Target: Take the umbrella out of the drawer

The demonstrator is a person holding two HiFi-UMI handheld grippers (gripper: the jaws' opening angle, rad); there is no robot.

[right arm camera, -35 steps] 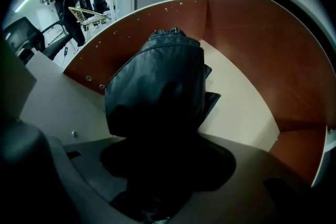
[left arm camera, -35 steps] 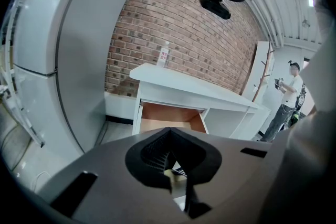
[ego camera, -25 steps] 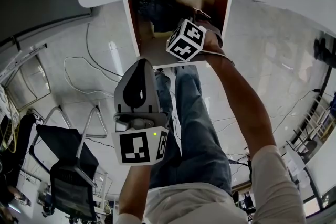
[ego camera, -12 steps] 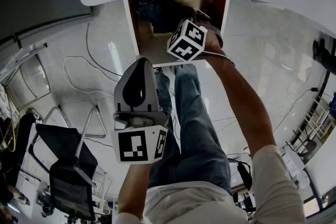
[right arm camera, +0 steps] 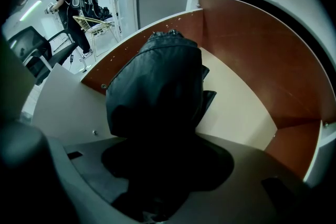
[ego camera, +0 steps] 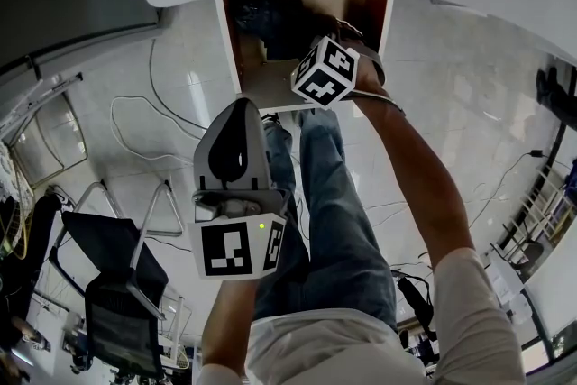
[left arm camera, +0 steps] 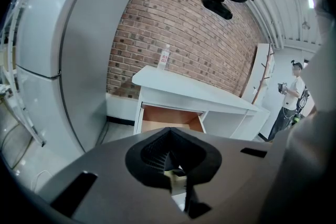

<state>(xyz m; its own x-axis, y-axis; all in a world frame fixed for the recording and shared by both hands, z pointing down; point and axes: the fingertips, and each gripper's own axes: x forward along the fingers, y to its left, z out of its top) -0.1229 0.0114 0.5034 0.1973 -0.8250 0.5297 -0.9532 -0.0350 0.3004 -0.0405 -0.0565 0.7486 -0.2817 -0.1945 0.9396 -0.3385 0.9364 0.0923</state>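
Fingers on your right gripper stood fairly wide yet filled. In the right gripper view the black folded umbrella ran from between them at 6 o'clock up toward 12 o'clock. I judged the pads closed on its near end, though the dark fabric hid the contact itself. Its far end lay close to the drawer wall at 11 o'clock, with bare drawer bottom at its 3 o'clock. So you were at the stage where the grasp was made and the lift not yet done. In the left gripper view, your left gripper had its fingers drawn together on nothing. The open drawer sat at 12 o'clock from them under the white desk, well apart, and the umbrella did not show. In the head view, your right gripper reached down into the drawer at 12 o'clock, while the left one hung at 7 o'clock of it, idle. The next move, as I read it, called for a straight rise that cleared the drawer walls and the desk edge above. It also called for a firm hold, because soft fabric could slip.
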